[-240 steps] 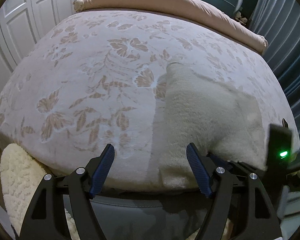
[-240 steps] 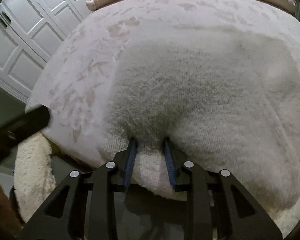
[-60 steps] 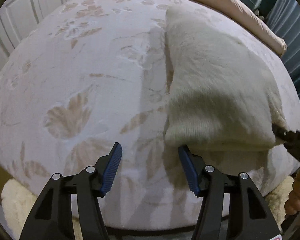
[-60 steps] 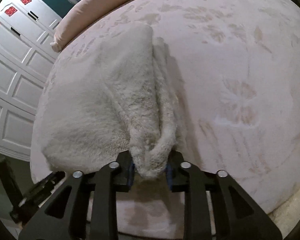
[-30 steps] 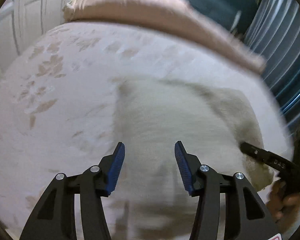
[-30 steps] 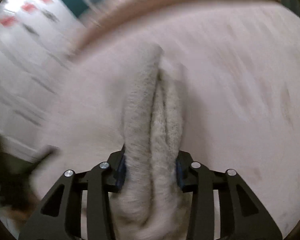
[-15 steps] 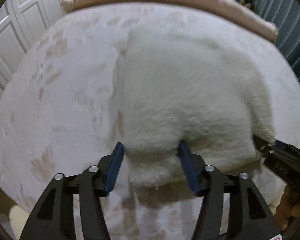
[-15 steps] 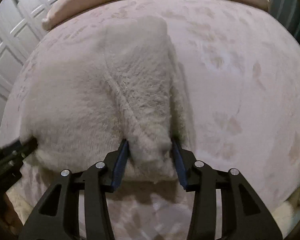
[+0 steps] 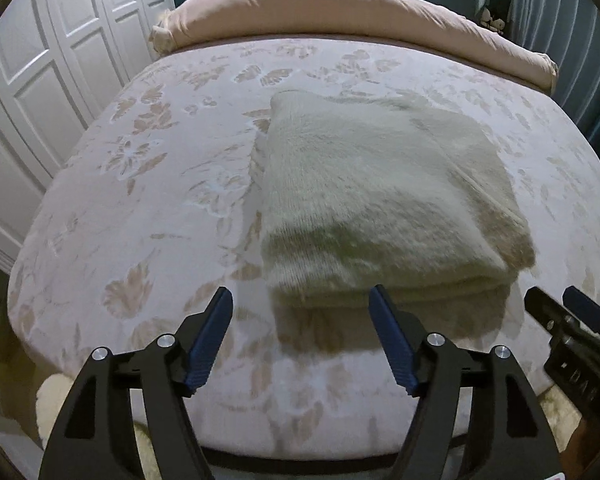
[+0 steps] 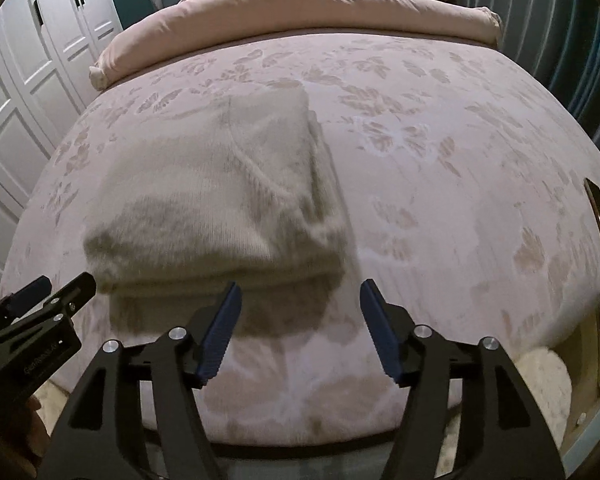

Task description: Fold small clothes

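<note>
now the folded cream sweater (image 9: 380, 200) lies on the bed (image 9: 148, 216) just beyond both jaws, which have just been opening, released.

Fuzzy knit sweater (image 9: 380, 184) – plush matt bedspread (image 9: 148, 184) (embossed leaf patt.)

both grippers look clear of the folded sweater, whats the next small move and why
Probably lift both hands away. The cream sweater lies folded in a neat stack on the bed, and the left gripper and right gripper have just been opening, with nothing between their pads.

floral bedspread (image 9: 148, 184), pink duvet (image 9: 320, 8), white wardrobe (image 9: 40, 72)
</note>
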Motion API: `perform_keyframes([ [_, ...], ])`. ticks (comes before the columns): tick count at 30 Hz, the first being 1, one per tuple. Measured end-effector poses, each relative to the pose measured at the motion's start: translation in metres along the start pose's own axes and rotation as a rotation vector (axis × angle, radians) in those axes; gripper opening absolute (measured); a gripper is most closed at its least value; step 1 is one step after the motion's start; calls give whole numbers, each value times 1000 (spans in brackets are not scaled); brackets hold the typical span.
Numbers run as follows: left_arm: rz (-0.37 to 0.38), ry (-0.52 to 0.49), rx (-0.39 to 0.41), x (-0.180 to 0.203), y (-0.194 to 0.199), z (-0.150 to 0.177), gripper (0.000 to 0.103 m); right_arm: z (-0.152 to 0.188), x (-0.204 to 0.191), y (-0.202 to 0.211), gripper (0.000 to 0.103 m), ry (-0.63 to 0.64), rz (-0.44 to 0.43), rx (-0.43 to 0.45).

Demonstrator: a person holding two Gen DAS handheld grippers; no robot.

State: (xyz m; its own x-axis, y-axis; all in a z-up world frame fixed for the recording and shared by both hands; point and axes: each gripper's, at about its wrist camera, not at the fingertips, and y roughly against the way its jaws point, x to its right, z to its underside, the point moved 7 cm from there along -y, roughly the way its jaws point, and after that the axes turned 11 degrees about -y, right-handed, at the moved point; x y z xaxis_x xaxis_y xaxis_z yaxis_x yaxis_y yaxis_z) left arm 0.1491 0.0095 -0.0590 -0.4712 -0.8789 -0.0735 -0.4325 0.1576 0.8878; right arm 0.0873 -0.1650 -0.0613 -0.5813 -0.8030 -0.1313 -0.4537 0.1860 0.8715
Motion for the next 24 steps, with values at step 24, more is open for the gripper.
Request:
perform_keyframes([
  [24, -87, 20, 26, 27, 12, 45, 69, 55, 5, 14, 64, 43, 30, 26],
])
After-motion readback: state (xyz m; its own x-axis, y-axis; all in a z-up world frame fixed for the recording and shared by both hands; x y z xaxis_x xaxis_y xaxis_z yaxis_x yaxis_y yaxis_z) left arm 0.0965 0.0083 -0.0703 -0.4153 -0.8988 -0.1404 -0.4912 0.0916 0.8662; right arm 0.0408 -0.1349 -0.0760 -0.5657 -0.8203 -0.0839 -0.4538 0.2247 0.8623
